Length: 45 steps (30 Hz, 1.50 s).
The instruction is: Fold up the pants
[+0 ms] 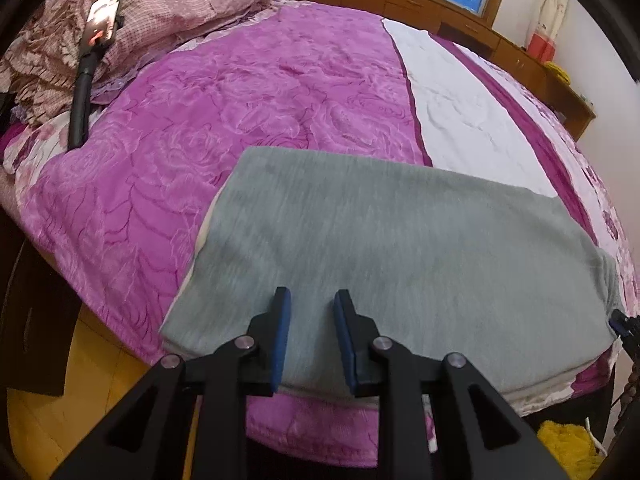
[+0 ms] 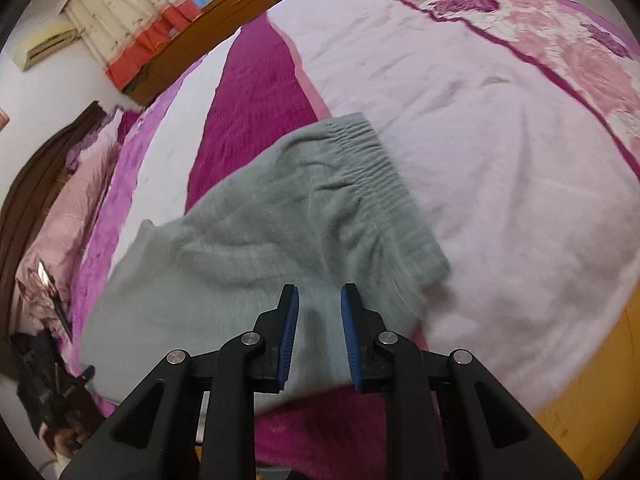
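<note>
Left wrist view: left gripper [image 1: 310, 300] jaws parted, nothing pinched, above folded grey fleece pants [image 1: 400, 248] lying flat on magenta rose-patterned blanket [image 1: 200, 120]; right wrist view: right gripper [image 2: 320, 296] likewise apart, empty, over the pants' ribbed waistband [image 2: 376, 176].

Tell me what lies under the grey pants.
The grey pants lie on the bed, over a purple rose-patterned blanket and a white sheet. Whatever is directly beneath the pants is covered.
</note>
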Each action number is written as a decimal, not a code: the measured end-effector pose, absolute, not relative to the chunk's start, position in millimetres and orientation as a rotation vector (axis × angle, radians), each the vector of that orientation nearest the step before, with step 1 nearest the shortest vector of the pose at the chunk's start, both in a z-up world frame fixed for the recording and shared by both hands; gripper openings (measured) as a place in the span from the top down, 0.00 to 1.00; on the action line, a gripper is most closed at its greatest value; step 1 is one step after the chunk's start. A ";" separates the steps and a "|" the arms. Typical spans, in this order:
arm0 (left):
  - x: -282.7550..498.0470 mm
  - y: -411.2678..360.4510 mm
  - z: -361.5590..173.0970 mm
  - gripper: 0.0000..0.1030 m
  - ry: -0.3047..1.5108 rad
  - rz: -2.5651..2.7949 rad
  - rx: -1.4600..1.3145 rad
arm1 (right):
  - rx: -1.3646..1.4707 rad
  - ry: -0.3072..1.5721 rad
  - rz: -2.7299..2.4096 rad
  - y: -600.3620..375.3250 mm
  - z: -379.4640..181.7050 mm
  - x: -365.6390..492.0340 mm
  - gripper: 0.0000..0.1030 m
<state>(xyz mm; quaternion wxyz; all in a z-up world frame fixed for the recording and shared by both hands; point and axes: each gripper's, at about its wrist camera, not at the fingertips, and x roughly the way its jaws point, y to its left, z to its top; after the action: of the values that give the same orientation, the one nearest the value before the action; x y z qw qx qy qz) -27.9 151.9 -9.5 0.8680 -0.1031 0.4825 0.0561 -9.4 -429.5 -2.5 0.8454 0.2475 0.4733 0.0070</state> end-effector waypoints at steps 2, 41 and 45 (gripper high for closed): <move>-33.8 149.0 -6.4 0.76 1.017 0.124 -0.212 | 0.498 0.995 0.043 -418.8 9.0 -17.9 0.78; -59.9 -59.0 -13.5 0.75 1.126 -0.507 0.216 | 1.006 1.215 0.211 -333.2 -45.8 -19.3 0.77; -61.1 -64.4 -13.8 0.75 1.103 -0.494 0.250 | 0.965 1.157 0.264 -332.4 -31.4 -20.1 0.95</move>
<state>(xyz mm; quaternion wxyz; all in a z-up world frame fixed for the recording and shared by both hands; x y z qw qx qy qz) -61.1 -64.4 -13.8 0.8154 0.1173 0.5173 -0.2318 -20.1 -332.4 -31.4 0.7215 0.4367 0.5238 0.1196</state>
